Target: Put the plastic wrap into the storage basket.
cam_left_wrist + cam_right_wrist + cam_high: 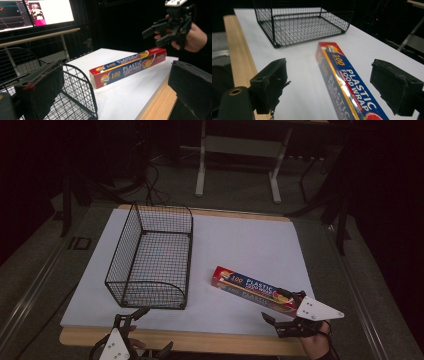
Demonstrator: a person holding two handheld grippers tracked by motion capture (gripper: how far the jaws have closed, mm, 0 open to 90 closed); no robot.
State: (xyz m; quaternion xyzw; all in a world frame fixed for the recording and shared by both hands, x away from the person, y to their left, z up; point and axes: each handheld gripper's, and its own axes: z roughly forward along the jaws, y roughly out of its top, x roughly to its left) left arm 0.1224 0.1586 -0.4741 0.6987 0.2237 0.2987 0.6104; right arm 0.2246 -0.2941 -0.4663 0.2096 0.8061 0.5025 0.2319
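One black wire basket [150,257]; beside it one red-and-blue carton [252,290] reading "100 PLASTIC FOOD WRAP". My right claw [280,308] and left claw [150,330] are both spread.

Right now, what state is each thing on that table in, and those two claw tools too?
Wire basket: upright, empty, open at the top.
Box of plastic wrap: closed, lying flat on the white board, apart from the basket.
Left gripper: open, holding nothing, at the table's near edge.
Right gripper: open, its jaws either side of the box's near end, not closed on it.
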